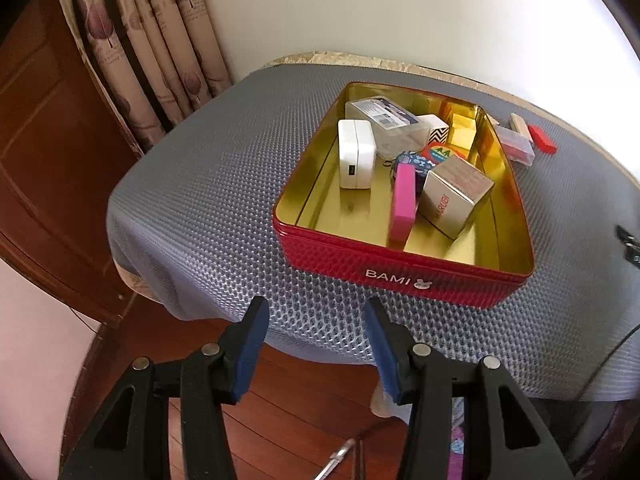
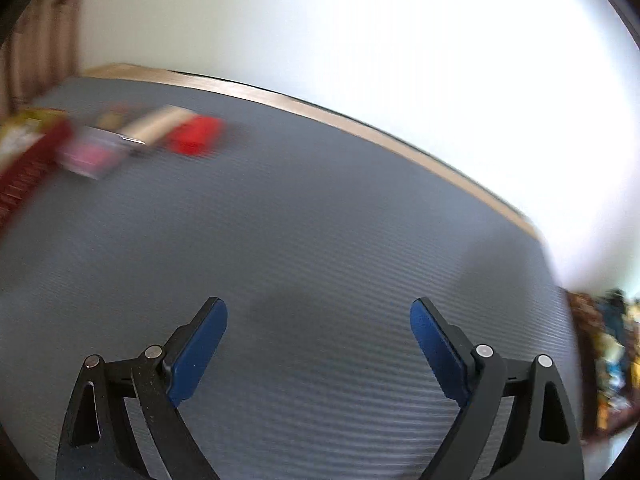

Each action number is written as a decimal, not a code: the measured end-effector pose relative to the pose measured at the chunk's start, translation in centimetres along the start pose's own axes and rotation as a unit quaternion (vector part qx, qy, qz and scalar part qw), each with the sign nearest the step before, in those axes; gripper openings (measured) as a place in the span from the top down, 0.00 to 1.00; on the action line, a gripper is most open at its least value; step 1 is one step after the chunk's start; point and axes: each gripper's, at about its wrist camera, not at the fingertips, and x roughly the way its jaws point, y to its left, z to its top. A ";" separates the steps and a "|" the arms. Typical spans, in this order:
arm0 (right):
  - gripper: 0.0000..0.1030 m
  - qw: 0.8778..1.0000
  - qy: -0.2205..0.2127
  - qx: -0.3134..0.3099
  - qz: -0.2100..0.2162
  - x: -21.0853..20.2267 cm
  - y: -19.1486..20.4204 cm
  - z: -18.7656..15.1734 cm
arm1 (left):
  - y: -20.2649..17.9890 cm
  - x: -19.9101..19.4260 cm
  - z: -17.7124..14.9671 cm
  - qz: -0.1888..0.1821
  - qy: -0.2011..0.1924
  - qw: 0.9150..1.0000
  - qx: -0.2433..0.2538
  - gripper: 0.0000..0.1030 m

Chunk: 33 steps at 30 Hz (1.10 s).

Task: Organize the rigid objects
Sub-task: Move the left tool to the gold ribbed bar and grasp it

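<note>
red tin (image 1: 400, 258): open, gold inside, on grey mat | inside: white charger (image 1: 356, 154) upright, clear case (image 1: 386, 120), pink block (image 1: 403, 202) on edge, beige box (image 1: 456, 196) tilted | beside tin: clear pink case (image 1: 516, 142), wooden block (image 1: 520, 124), red block (image 1: 542, 138)

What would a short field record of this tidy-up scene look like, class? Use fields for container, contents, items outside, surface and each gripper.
container: red tin, lid off, gold inside, marked BAMI
contents: white charger, pink block, beige carton, clear plastic case, a few smaller items
items outside: red block, wooden block and clear box, beside the tin's far corner
surface: grey textured mat
left gripper: open, empty, short of the tin
right gripper: open, empty, over bare mat; view blurred
</note>
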 end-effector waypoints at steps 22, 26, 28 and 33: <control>0.01 0.986 -0.039 0.143 0.072 -0.3 -9.8 -2.5 | -17.7 -3.7 11.5 -0.176 -0.001 0.973 0.147 0.49; 0.01 0.984 -0.052 0.149 0.077 -0.8 -10.2 -2.7 | -22.4 -1.2 16.3 -0.181 0.005 0.964 0.193 0.49; 0.01 0.984 -0.057 0.151 0.080 -1.0 -10.4 -2.7 | -24.2 0.2 18.1 -0.182 0.015 0.961 0.206 0.49; 0.01 0.981 -0.069 0.156 0.089 -1.4 -11.0 -3.0 | -27.8 4.9 21.9 -0.184 0.047 0.956 0.222 0.49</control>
